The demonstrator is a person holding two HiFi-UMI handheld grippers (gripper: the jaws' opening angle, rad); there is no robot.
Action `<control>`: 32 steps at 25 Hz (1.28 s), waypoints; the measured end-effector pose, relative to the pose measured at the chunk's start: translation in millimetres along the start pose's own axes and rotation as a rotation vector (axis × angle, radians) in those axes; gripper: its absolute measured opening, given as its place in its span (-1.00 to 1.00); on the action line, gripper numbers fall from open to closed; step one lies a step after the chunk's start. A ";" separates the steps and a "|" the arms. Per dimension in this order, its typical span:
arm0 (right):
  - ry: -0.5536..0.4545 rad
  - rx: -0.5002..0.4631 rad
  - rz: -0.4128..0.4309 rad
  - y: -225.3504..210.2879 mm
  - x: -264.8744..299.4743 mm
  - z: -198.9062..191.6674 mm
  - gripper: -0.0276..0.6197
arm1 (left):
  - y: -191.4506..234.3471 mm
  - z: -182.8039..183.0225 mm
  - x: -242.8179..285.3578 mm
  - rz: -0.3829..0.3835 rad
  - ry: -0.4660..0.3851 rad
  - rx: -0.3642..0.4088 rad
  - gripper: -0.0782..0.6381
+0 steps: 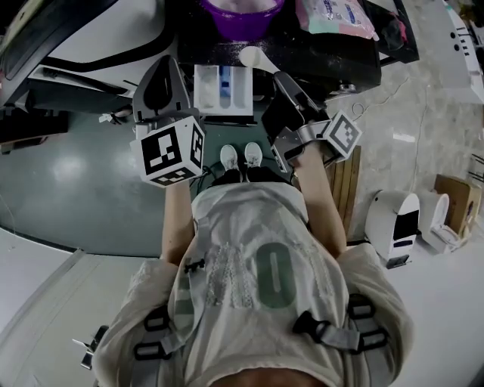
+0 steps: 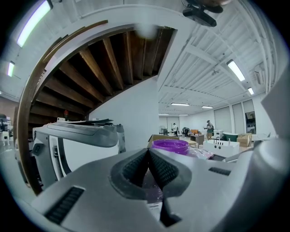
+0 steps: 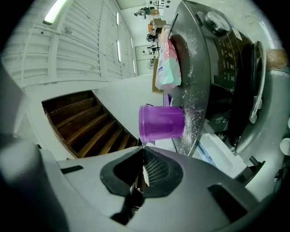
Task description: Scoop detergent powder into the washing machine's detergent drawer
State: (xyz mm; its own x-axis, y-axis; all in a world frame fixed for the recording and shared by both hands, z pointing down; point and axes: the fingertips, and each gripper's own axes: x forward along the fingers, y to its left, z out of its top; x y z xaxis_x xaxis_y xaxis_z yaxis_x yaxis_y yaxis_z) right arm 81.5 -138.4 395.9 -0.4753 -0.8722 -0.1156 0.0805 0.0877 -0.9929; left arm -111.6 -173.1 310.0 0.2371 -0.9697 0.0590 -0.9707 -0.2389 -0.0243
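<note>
Fingers (image 3: 157, 168) of the right gripper (image 3: 143, 156) are pinched shut on the thin handle of a white scoop (image 1: 252, 56). A person stands facing a washing machine (image 1: 333, 64) with a two-jaw tool in each hand. From overhead, the scoop's bowl hangs at the far right corner of the open detergent drawer (image 1: 224, 111). The drawer is a white tray pulled out toward the person, with a blue strip between its compartments. Whether the bowl carries powder cannot be made out.

The left gripper (image 2: 148, 155) has its ribbed pads pressed together with nothing between them. It is held just beside the drawer's left edge, and its marker cube (image 1: 171, 153) faces up.

A purple tub (image 1: 242, 15) sits on the machine's dark top, beyond the drawer. A pink-and-teal detergent bag (image 1: 336, 17) lies on the same top, off to the tub's right. In the right gripper's own view the tub and the bag appear tipped sideways, and white powder is scattered across the machine's top around them.

White shoes (image 1: 240, 156) show on the grey-green floor directly below the drawer, between the two forearms. The underside of a wooden staircase (image 2: 104, 68) rises behind the machine. Figures stand among desks at the far end of the room.
</note>
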 end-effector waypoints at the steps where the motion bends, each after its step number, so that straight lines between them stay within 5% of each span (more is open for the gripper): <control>1: 0.007 -0.004 -0.008 -4.7 -1.0 -2.5 -0.89 | 2.8 -3.2 -1.6 0.006 0.008 -0.001 -0.73; 9: 0.081 -0.077 -0.088 -44.2 -14.5 -16.1 -0.89 | 14.5 -13.5 -11.7 0.026 0.025 -0.004 -0.73; 20: 0.105 -0.058 -0.167 -84.2 -23.1 -21.7 -0.89 | 16.0 -22.9 -16.4 0.037 0.045 -0.009 -0.73; 32: 0.176 -0.223 -0.225 -94.4 -17.7 -23.2 -0.89 | 15.0 -34.4 -11.4 0.042 0.071 -0.016 -0.73</control>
State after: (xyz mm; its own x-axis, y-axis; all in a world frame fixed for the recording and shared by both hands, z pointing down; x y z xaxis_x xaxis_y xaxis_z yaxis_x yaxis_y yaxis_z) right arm 61.9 -120.1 491.1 -0.6048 -0.7869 0.1226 -0.2273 0.0230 -0.9735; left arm -130.2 -163.8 343.4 0.1938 -0.9726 0.1286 -0.9803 -0.1969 -0.0118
